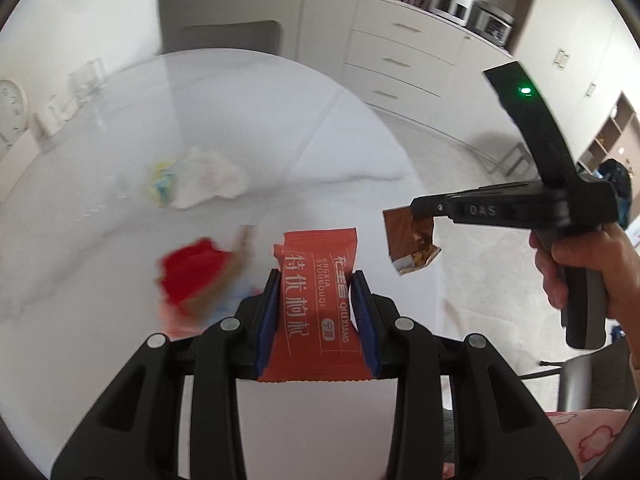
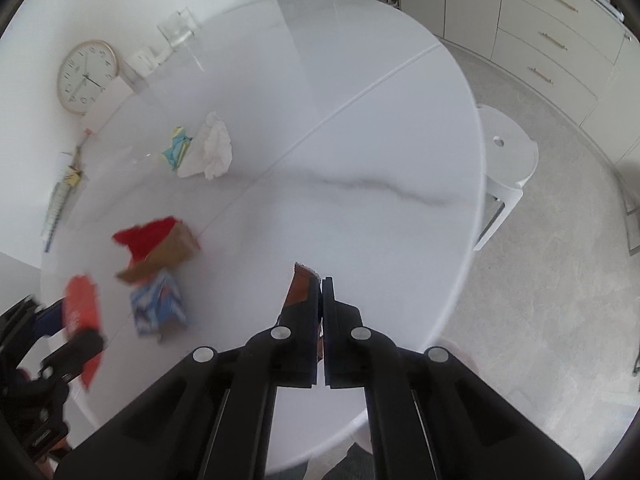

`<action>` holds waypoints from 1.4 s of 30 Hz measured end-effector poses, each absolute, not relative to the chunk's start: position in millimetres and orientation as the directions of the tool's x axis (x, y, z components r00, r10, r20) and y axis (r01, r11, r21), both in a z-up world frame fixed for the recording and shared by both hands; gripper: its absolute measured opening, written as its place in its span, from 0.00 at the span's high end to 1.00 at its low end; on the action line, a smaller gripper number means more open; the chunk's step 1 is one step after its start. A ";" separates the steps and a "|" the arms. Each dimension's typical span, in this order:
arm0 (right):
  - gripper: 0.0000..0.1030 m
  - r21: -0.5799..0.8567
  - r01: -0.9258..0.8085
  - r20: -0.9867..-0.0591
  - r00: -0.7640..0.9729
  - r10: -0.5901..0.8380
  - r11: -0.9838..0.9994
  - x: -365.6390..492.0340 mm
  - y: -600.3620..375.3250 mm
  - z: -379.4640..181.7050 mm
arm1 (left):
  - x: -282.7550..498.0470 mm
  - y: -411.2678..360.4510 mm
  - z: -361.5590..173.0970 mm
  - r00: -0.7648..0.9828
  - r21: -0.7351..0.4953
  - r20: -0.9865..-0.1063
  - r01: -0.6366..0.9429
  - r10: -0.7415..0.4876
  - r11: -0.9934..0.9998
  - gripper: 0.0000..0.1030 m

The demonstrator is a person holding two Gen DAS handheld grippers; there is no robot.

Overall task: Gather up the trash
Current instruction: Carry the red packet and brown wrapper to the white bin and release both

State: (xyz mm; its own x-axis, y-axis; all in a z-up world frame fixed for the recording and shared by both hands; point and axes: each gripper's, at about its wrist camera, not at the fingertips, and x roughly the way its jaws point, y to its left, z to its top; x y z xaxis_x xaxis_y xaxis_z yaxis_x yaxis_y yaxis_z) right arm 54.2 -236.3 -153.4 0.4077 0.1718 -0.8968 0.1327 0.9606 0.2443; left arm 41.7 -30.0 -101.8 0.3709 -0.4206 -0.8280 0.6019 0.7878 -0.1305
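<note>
Left tongs (image 1: 316,280) clamped the orange wrapper (image 1: 312,304); right tongs (image 2: 320,284) pinched a brown wrapper (image 2: 302,288), both above the tabletop (image 2: 340,140). Best kept squeezed until over a bin; tissue (image 2: 214,148) and red carton (image 2: 156,248) remained far-left.

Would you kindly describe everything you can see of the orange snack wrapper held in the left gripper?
The orange wrapper is a flat, glossy packet that looks like plastic film, with white Chinese lettering, the Latin word "QILIXIANG", and serrated ends. It stands lengthwise between the left gripper's blue-padded fingers, which pinch its long sides and crease it slightly. Its top end pokes past the fingertips, held above the white marble table without touching it.
</note>
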 end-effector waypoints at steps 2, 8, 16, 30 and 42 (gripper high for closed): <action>0.98 0.237 0.133 -0.893 0.419 0.162 0.962 37.8 -245.2 -146.5 | 30.3 -52.5 -103.0 0.342 -0.133 -0.836 0.632 -0.429 0.764 0.66; 0.98 0.162 0.149 -0.904 0.420 0.086 0.975 -28.9 -293.8 -132.7 | -10.1 -129.3 -119.3 0.135 -0.232 -0.865 0.747 -0.483 0.623 0.66; 0.98 0.147 0.191 -0.929 0.363 0.069 0.971 -92.3 -345.0 -165.8 | -60.1 -208.3 -151.8 0.068 -0.158 -0.922 0.833 -0.382 0.530 0.60; 0.95 0.198 0.146 -0.941 0.306 0.146 0.969 -109.2 -348.0 -198.3 | -64.0 -219.8 -139.5 0.163 -0.069 -0.929 0.807 -0.333 0.586 0.19; 0.12 0.244 0.227 -0.942 0.287 0.174 0.943 -100.7 -343.6 -200.9 | -59.7 -197.1 -133.0 0.196 -0.067 -0.922 0.768 -0.334 0.637 0.19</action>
State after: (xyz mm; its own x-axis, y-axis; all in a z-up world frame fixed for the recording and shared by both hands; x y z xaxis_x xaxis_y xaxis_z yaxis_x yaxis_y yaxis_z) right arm -100.7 -343.6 -200.9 0.2874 0.1745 -0.9418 0.2271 0.9428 0.2440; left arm -59.7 -197.1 -133.0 0.1963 -0.3337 -0.9220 0.7679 0.6371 -0.0671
